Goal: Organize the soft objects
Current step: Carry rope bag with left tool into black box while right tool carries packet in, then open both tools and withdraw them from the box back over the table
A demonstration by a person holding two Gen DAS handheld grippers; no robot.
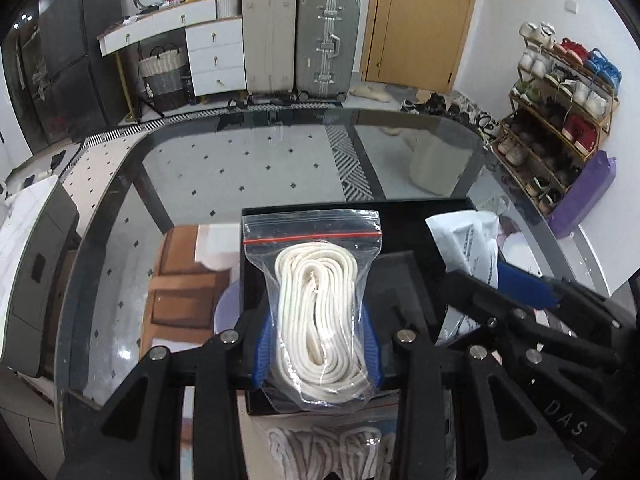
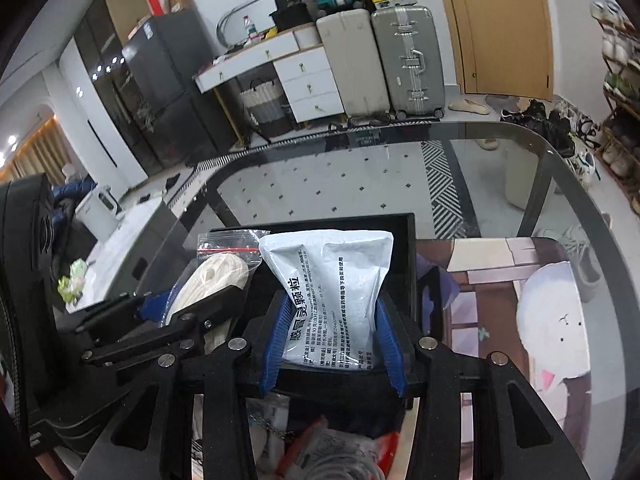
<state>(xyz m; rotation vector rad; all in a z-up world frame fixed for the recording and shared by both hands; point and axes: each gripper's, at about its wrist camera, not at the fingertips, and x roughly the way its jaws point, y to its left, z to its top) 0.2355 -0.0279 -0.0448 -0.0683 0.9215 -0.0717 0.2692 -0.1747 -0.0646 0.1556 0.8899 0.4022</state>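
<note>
My left gripper [image 1: 318, 344] is shut on a clear zip bag of white rope [image 1: 318, 300] and holds it over a black tray [image 1: 404, 224] on the glass table. My right gripper [image 2: 330, 340] is shut on a white medicine pouch with black print [image 2: 332, 284], also over the black tray [image 2: 404, 240]. The pouch [image 1: 466, 240] and right gripper [image 1: 532, 312] show at the right of the left wrist view. The rope bag [image 2: 218, 272] and left gripper [image 2: 168, 320] show at the left of the right wrist view.
The glass table [image 1: 240, 152] has a rounded far edge. More bagged items lie below the grippers: rope [image 1: 320, 452] and red-trimmed packets [image 2: 332, 452]. A picture mat [image 2: 540, 320] lies to the right. Suitcases [image 1: 300, 44], drawers and a shoe rack [image 1: 560, 120] stand beyond.
</note>
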